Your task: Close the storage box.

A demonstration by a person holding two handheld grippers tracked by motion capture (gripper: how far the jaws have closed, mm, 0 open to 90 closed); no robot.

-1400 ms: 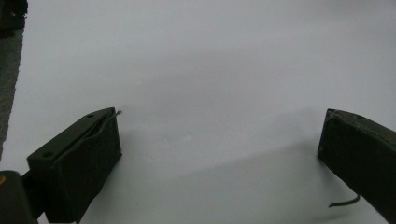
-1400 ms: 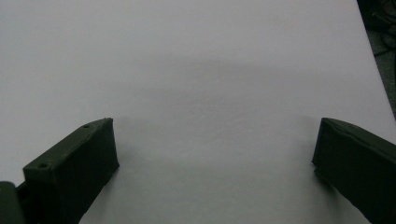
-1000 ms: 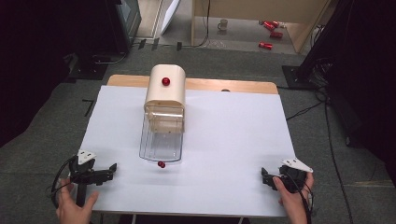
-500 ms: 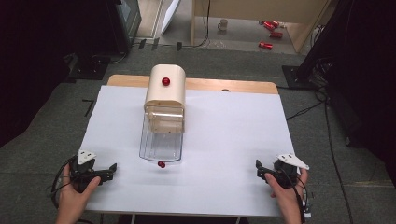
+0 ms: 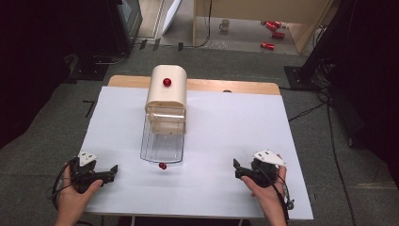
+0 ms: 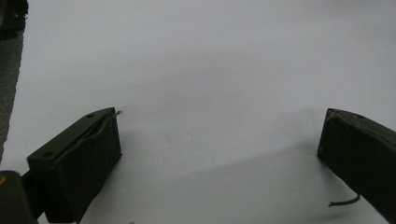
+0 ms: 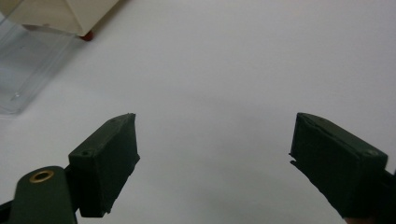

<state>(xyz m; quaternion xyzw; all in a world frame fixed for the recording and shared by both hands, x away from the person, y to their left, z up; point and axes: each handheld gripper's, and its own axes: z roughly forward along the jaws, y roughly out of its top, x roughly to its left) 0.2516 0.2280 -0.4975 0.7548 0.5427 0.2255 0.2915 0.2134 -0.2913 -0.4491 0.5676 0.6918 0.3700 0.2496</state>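
Red ball (image 5: 162, 165) sits loose on the white sheet (image 5: 226, 141), left of the right gripper (image 5: 237, 169) and well ahead of its jaws, which have just been narrowing (nothing between them, probably lining up a grab). Left gripper (image 5: 113, 170) gapes wide, idle.

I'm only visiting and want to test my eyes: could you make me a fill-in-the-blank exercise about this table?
1. The knob on top of the cream box is ____.
2. The clear drawer stands pulled ____ of the box.
3. The small red ball lies on the ____ table sheet.
4. Both the left hand-held gripper and the right hand-held gripper are ____.

Missing words: red; out; white; open
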